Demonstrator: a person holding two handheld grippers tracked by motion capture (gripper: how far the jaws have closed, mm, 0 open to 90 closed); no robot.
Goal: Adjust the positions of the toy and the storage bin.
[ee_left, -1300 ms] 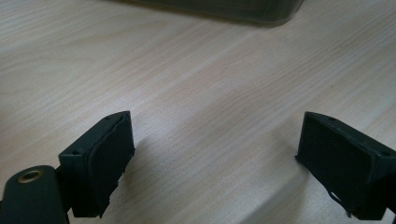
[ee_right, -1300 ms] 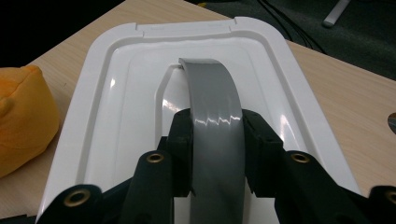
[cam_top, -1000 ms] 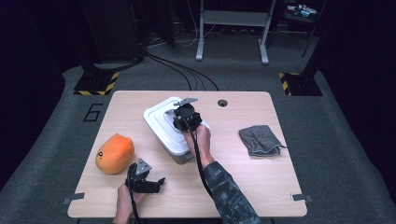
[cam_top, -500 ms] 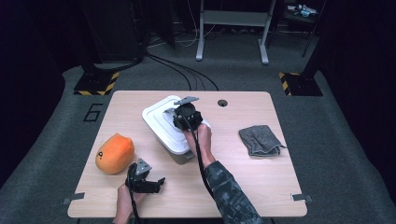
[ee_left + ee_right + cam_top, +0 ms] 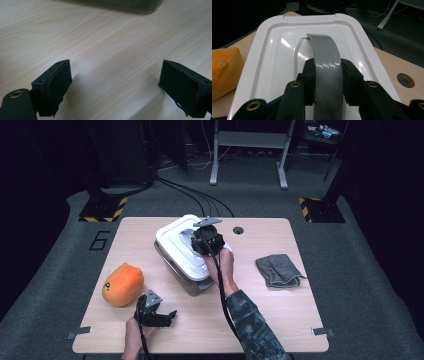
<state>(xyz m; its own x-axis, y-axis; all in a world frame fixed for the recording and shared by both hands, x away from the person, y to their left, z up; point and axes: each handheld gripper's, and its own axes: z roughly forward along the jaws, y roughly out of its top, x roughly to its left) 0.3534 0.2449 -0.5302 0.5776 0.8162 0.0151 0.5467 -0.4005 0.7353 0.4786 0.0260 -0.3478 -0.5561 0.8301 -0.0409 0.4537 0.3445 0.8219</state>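
Note:
A storage box with a white lid [image 5: 176, 246] and a grey base stands mid-table, a little left of centre. My right gripper [image 5: 205, 240] is over the lid, shut on the lid's grey handle [image 5: 326, 60], which runs up between its jaws. The lid [image 5: 274, 50] spreads out beyond the handle in the right gripper view. My left gripper [image 5: 159, 314] rests near the front edge of the table, open, with bare wood between its fingers [image 5: 53, 87]. The box's base [image 5: 125, 5] shows at the top of the left gripper view.
An orange plush toy [image 5: 122, 284] lies at the front left, close to the left gripper. A folded grey cloth [image 5: 279, 269] lies on the right side. A round cable hole [image 5: 238, 230] sits near the table's far edge, behind the box.
The right gripper has risen slightly with the handle in it, and the box has shifted a little up and left. The left gripper has not moved.

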